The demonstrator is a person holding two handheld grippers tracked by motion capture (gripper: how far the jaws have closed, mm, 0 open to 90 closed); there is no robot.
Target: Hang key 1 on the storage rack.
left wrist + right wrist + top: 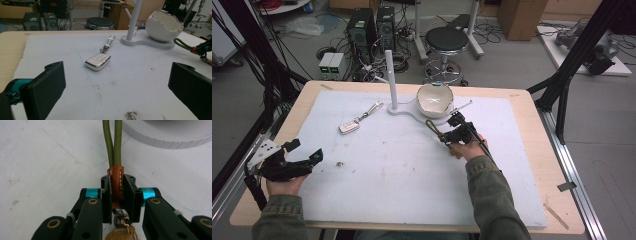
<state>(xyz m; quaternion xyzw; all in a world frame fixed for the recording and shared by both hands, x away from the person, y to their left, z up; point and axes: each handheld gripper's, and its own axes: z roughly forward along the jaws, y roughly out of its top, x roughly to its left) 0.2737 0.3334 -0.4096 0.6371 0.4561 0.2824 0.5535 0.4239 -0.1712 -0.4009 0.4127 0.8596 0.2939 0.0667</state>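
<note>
white padding covers most of the wooden table (pixel 532 100), and beyond it the floor holds a round black stool (pixel 447 39), computer towers (pixel 362 27) and loose cables. at the far middle of the pad stands a white stand (pixel 392 80) with an upright post, and on its flat base sits a white bowl (pixel 435 99) shaped like a cracked eggshell. left of the stand lies a silver car key (pixel 349 127) on a metal strap, flat on the pad and well apart from both hands. the right gripper (pixel 117 195) is low on the pad just in front of the bowl's base, its jaws clenched on the brown leather sleeve (pixel 117 182) of a keychain. the keychain's green cord loop (pixel 112 142) runs forward from the jaws toward the base, and a metal clasp and a tan leather tag hang behind them. the left gripper (pixel 302 152) rests at the near left edge of the pad, its jaws spread wide with nothing between them, pointing toward the car key.
</note>
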